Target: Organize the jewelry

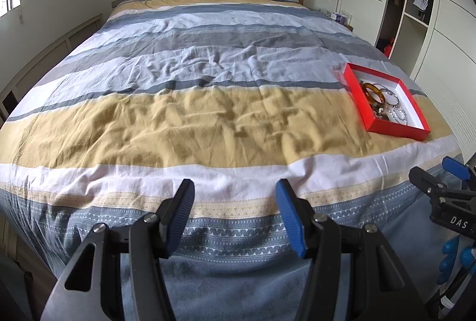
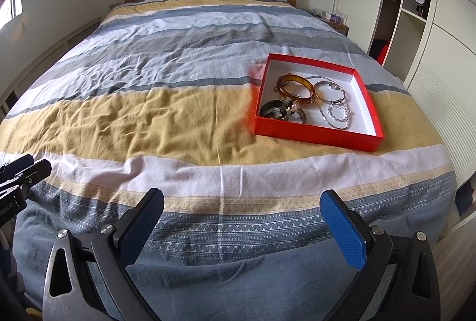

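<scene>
I see red box (image 2: 315, 132) on bedspread (image 2: 148, 112); amber bangle (image 2: 296, 86), silver chain (image 2: 337, 115), possibly dark bracelet (image 2: 281, 112) inside; left gripper (image 1: 235, 197), right gripper (image 2: 242, 206) near box, both spread wide, empty.

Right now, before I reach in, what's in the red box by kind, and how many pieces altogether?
In the red box, from the right wrist view:
Amber bangle: 1
Plain silver bangle: 1
Silver chain: 1
Dark bangle with small pieces lying over it: 1
Total: 4 clear pieces; the small tangled bits can't be counted.
</scene>
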